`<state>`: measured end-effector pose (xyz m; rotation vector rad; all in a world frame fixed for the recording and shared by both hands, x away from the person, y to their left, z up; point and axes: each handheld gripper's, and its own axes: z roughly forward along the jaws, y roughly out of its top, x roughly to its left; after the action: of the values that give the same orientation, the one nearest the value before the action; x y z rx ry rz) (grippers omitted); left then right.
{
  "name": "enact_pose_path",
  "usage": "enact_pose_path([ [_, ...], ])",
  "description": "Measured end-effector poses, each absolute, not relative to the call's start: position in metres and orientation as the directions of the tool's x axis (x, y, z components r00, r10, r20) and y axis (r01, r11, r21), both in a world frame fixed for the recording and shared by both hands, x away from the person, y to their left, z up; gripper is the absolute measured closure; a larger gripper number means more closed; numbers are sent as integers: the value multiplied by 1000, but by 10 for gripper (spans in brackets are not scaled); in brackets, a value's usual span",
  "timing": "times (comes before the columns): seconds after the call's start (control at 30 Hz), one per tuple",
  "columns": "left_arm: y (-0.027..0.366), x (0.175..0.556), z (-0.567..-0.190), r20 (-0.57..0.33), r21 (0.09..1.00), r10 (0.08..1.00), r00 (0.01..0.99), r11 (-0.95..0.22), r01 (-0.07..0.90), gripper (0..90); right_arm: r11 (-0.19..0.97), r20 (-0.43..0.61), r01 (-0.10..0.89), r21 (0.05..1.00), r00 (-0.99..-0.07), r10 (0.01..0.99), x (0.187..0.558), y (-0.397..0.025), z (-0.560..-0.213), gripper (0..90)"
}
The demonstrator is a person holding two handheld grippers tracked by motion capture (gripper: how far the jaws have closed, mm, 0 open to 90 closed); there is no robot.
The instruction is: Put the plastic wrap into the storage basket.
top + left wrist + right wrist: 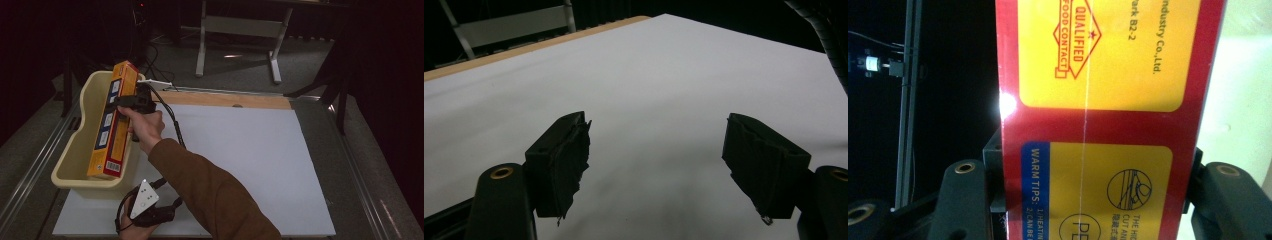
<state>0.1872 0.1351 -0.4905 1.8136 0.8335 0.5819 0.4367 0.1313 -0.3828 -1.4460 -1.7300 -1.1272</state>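
Dark room, white worktop [250, 165]. Right tool [131, 101] clamps the long box [114, 120], tilted inside the tub [82, 150] at nine o'clock; left tool [150, 212] idles spread wide. Released leaning, the box may topple over the rim.

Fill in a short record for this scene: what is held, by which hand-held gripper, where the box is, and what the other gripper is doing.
held item: long red and yellow box
holder: right hand-held gripper, jaws shut on the box's sides
box position: tilted over the cream tub, lower end inside it
left hand-held gripper: open, holding nothing, over the white sheet
tub location: table's left edge
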Motion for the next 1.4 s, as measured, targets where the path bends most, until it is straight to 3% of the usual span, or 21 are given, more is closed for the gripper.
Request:
enact_pose_path([
  [0.23,136,187,-490,10,931,767,642,-242,274,264,14,869,983,186,-171,464,439,132,-392,406],
  [0.5,137,187,-490,11,931,772,636,-241,276,265,10,849,977,215,-192,493,437,138,-396,405],
  [1.4,139,187,-490,14,929,774,633,-243,278,265,15,823,990,142,-126,555,438,141,-408,349],
])
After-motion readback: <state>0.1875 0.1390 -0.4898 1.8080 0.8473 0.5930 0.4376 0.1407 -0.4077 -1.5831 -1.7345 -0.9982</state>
